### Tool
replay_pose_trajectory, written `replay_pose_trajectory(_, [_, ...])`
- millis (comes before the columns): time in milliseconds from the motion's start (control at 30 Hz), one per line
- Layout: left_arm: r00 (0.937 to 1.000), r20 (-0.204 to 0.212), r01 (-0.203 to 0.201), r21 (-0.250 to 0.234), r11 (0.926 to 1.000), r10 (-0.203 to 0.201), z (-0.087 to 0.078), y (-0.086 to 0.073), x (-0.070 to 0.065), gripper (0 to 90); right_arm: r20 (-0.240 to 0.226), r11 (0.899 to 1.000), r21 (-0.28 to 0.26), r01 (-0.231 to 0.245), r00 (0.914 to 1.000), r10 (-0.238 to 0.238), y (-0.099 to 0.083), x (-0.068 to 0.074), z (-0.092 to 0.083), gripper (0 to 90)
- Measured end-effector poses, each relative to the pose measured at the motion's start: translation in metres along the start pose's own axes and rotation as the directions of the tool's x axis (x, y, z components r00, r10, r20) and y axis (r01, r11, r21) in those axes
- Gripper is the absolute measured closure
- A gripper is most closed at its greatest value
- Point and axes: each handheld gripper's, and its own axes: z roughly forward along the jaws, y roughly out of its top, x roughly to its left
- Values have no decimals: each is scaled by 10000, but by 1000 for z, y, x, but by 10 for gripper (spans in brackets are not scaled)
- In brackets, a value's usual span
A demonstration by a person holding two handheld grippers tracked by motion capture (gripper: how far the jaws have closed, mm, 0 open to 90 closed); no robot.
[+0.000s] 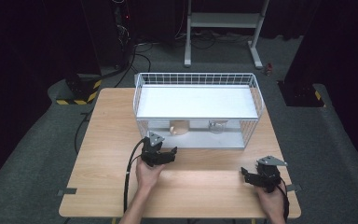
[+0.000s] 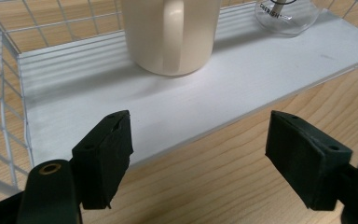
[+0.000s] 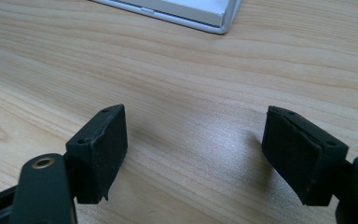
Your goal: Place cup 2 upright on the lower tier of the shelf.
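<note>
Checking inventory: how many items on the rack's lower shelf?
2: a cream mug at the left and a clear glass vessel at the right; the upper shelf may hide more.

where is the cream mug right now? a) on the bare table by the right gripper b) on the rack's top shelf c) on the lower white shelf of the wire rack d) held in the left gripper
c: the cream mug stands on the lower white shelf of the wire rack, ahead of the open, empty left gripper.
</note>
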Motion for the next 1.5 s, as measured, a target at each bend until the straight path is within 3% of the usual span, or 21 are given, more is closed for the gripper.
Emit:
replay_pose_trajectory(333, [9999,127,64,106,9999,-65,-6,-4,3,216,1,10000,-1,2,10000,-2,0,0,0,223])
replay_pose_trajectory(1500, [9982,188,566,-218,9982,-562,-39,-20,21,186,4,10000,-2,0,10000,0,0,0,0,223])
